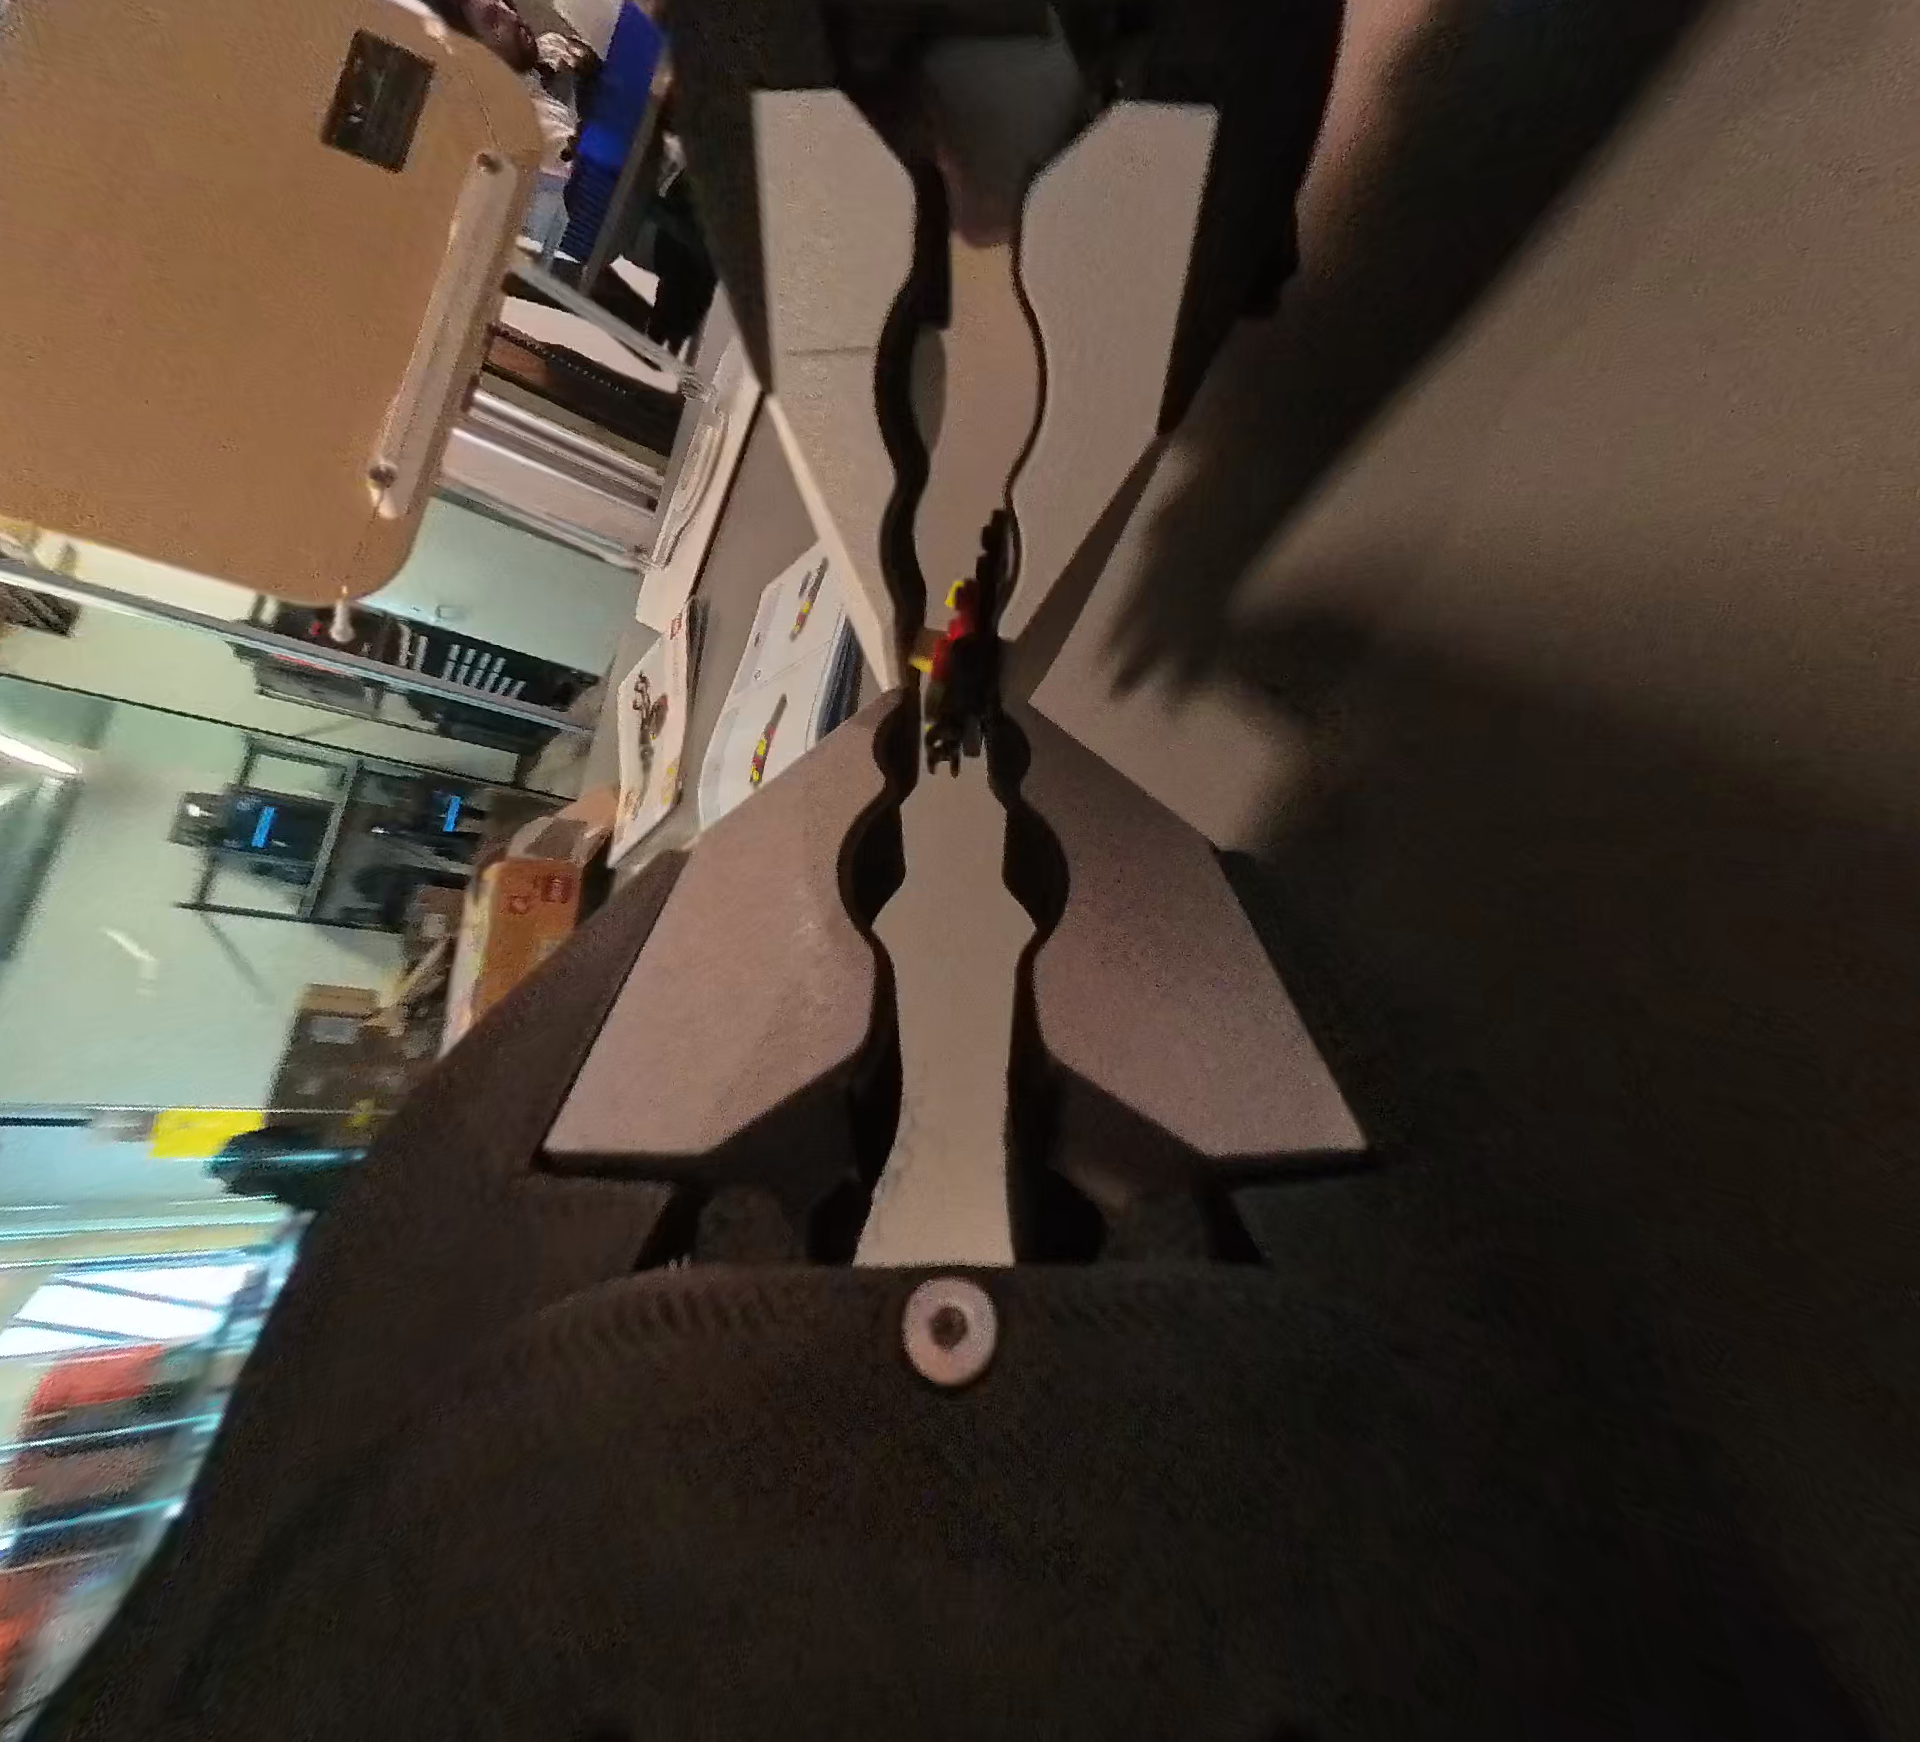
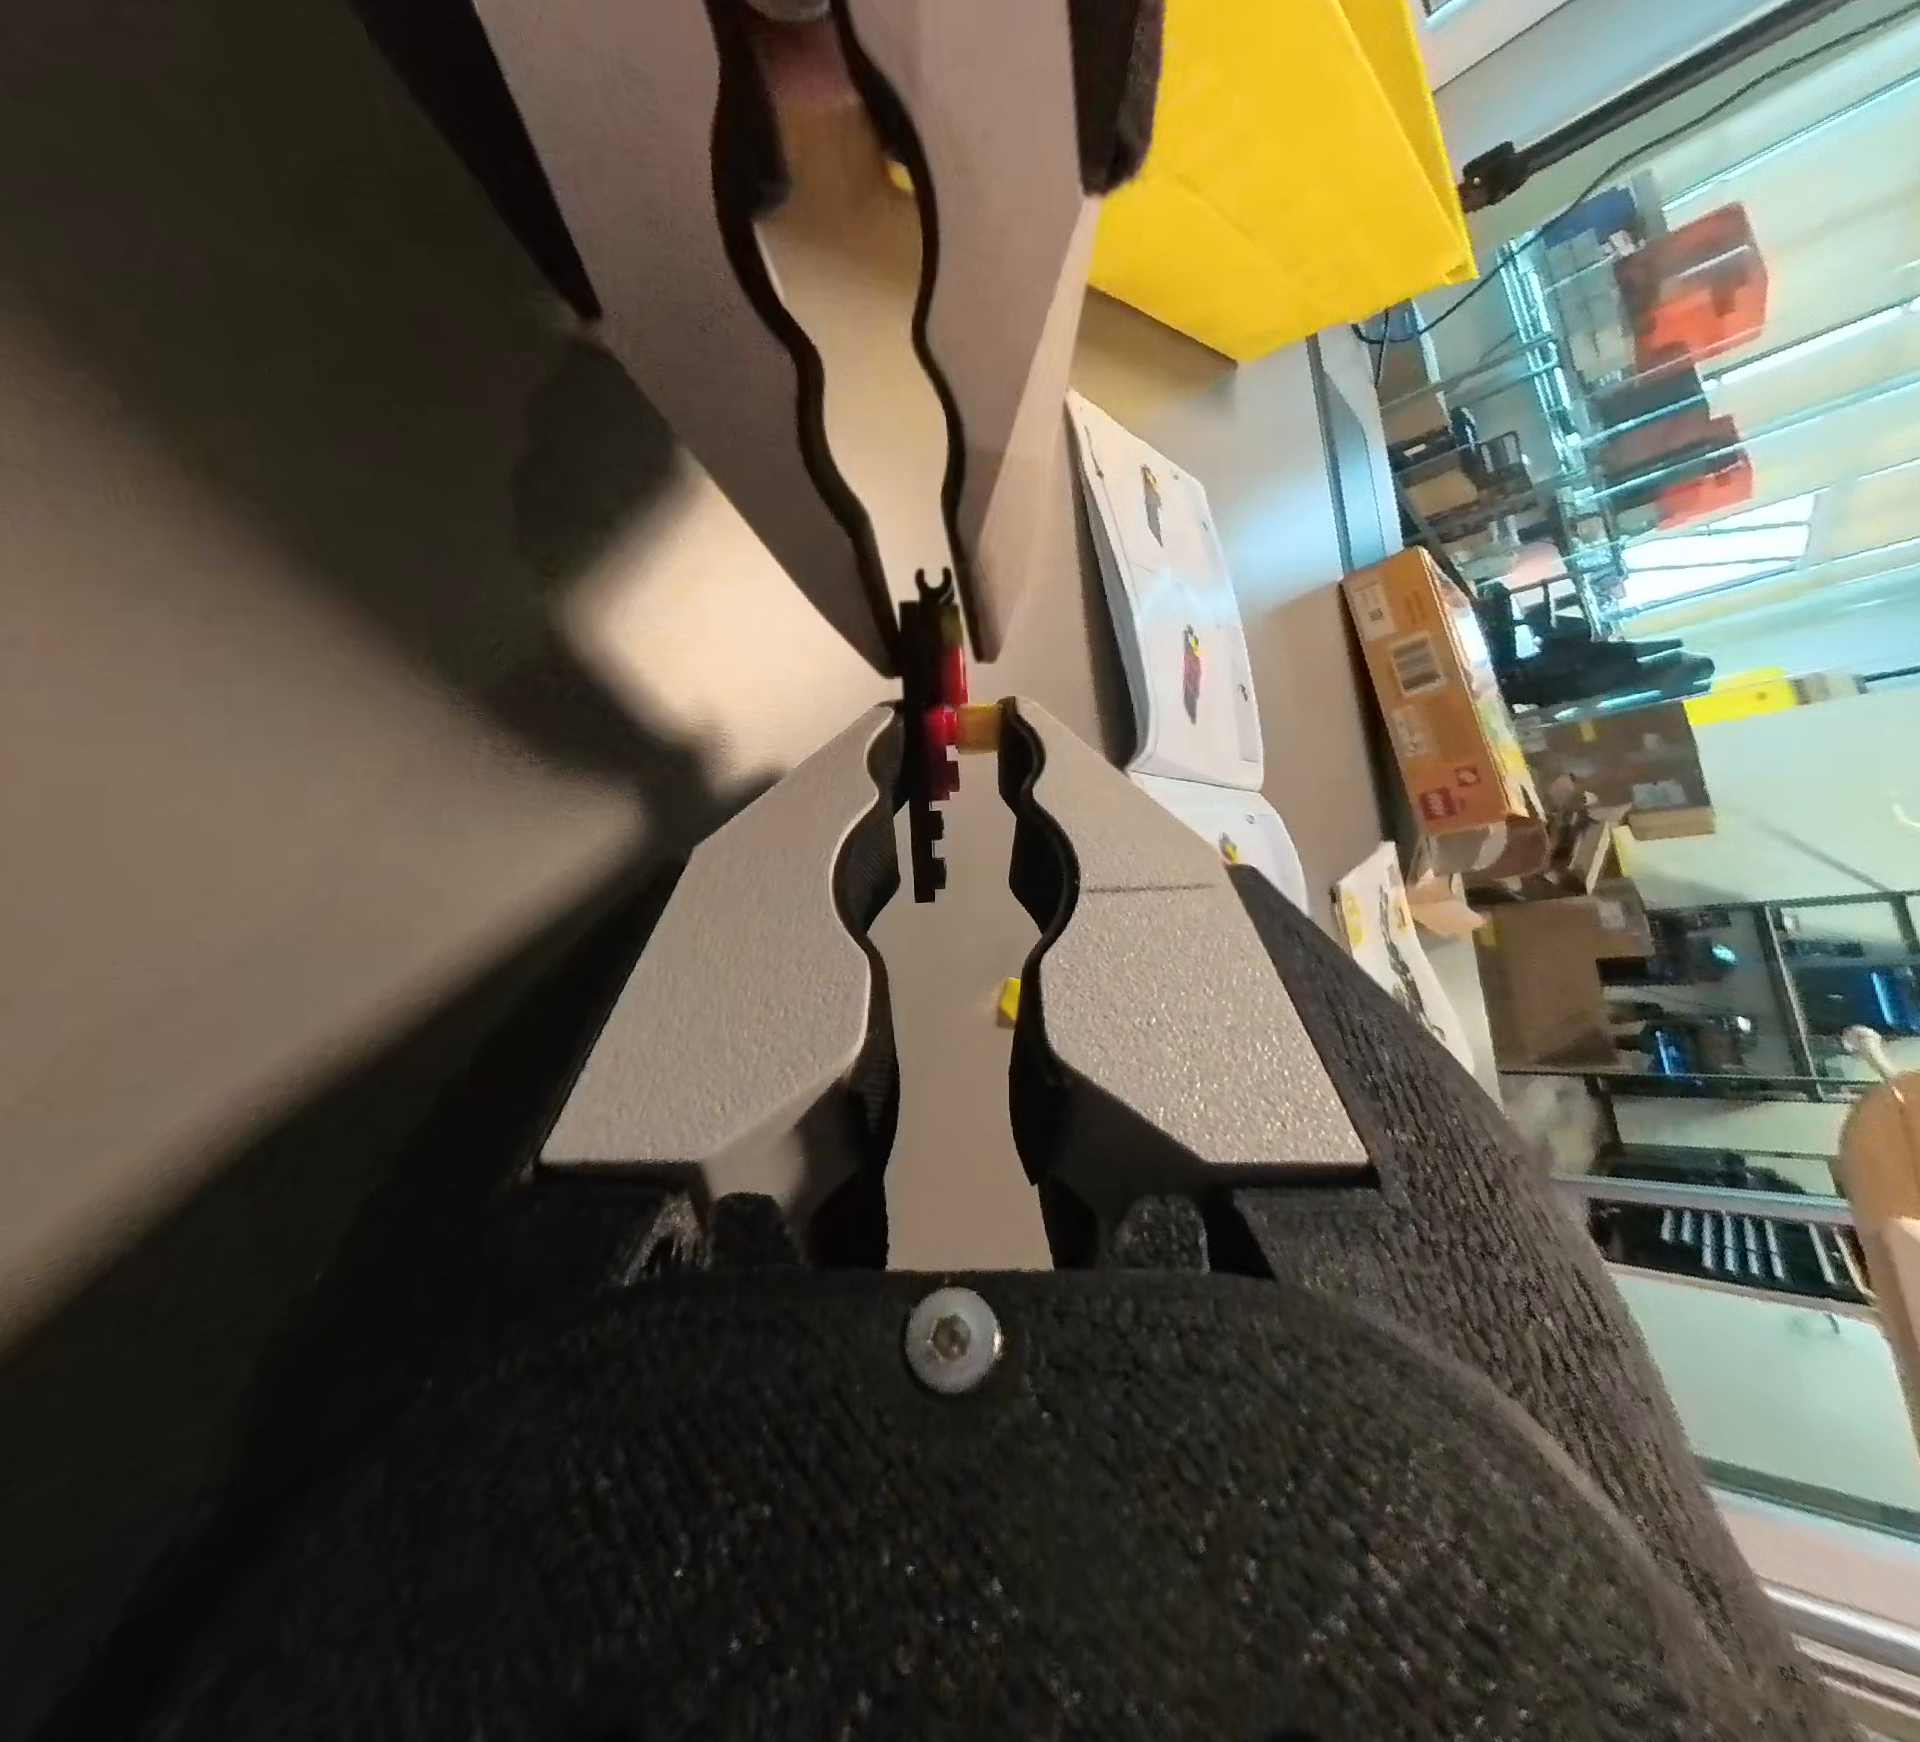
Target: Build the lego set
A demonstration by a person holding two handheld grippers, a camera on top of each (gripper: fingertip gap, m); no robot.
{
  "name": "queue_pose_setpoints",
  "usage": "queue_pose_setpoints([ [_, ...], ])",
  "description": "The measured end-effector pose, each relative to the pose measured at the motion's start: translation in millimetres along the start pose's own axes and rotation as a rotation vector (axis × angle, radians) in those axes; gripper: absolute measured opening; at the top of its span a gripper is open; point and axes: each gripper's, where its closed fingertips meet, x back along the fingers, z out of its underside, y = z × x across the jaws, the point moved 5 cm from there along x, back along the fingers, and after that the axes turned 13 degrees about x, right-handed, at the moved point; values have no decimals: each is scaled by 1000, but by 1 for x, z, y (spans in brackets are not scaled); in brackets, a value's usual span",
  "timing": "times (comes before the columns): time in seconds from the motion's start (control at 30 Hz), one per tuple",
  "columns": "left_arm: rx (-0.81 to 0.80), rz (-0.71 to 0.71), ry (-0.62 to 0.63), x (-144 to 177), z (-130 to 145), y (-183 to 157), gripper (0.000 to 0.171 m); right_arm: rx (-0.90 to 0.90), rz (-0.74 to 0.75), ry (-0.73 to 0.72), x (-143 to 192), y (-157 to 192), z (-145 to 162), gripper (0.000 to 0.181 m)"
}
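Fingers [image 1: 831, 861] of the left gripper [image 1: 951, 736] and of the right gripper [image 2: 945, 736] are seen meeting tip to tip, both pairs narrowed onto one small lego assembly [image 2: 930, 736] of black, red and yellow pieces, held between them in the air. In the left wrist view the same lego assembly [image 1: 956, 664] is gripped at the fingertips. A yellow brick [image 2: 979, 724] is pressed against the red part by the right gripper. Open instruction booklets [image 2: 1174, 612] lie on the tabletop [image 2: 1257, 445] beyond, near a cardboard box [image 2: 1439, 705].
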Motion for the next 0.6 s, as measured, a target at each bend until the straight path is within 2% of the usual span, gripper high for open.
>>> queue_pose_setpoints([
  [0.17,-120,-9,26,-2,3,-7,11,14,-21,12,-1,4,-2,14],
  [0.6,-148,13,36,-4,6,-15,11,-44,-86,-15,-2,10,3,14],
])
